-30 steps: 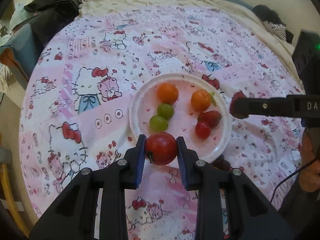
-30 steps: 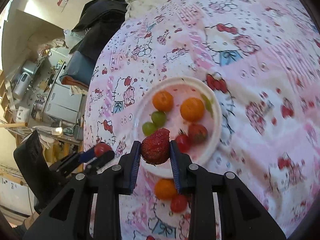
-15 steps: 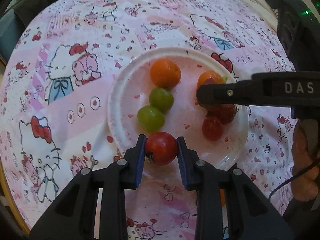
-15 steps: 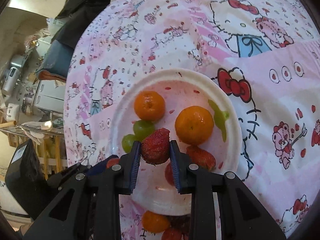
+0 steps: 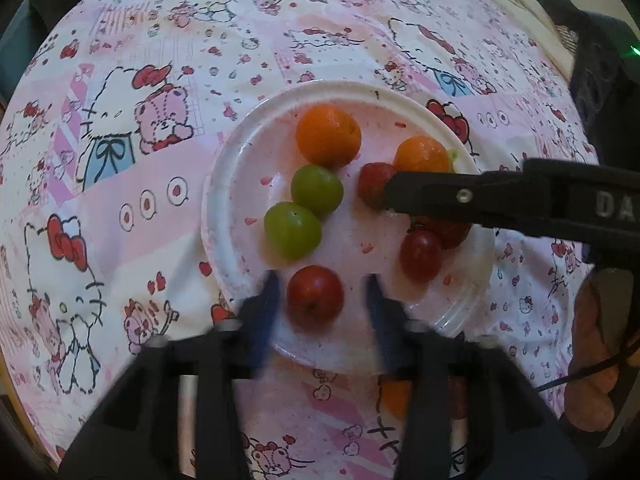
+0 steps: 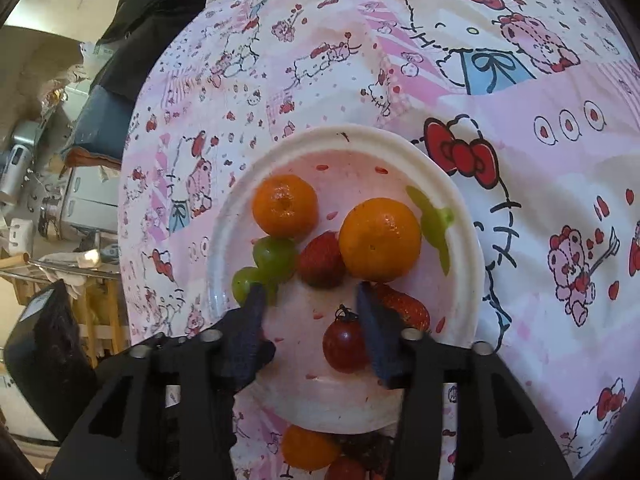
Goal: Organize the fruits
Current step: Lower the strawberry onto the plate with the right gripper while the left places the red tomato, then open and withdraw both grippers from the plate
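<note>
Pink cartoon-print cloth (image 5: 168,80) under a white plate (image 5: 224,216); cluttered shelves (image 6: 48,184) behind. Both sets of jaws are opening: left gripper (image 5: 320,300) around a freed tomato (image 5: 315,294), right gripper (image 6: 310,308) just short of a strawberry (image 6: 322,258). Fruit (image 6: 310,450) below the plate is partly hidden.

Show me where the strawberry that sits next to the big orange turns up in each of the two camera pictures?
Left wrist view: the strawberry shows right of centre on the plate, partly hidden by the tip of the right gripper.
Right wrist view: the strawberry sits at the plate's middle, just ahead of the opening right gripper, no longer between its fingers.
Shared landmark: the orange right beside it.
</note>
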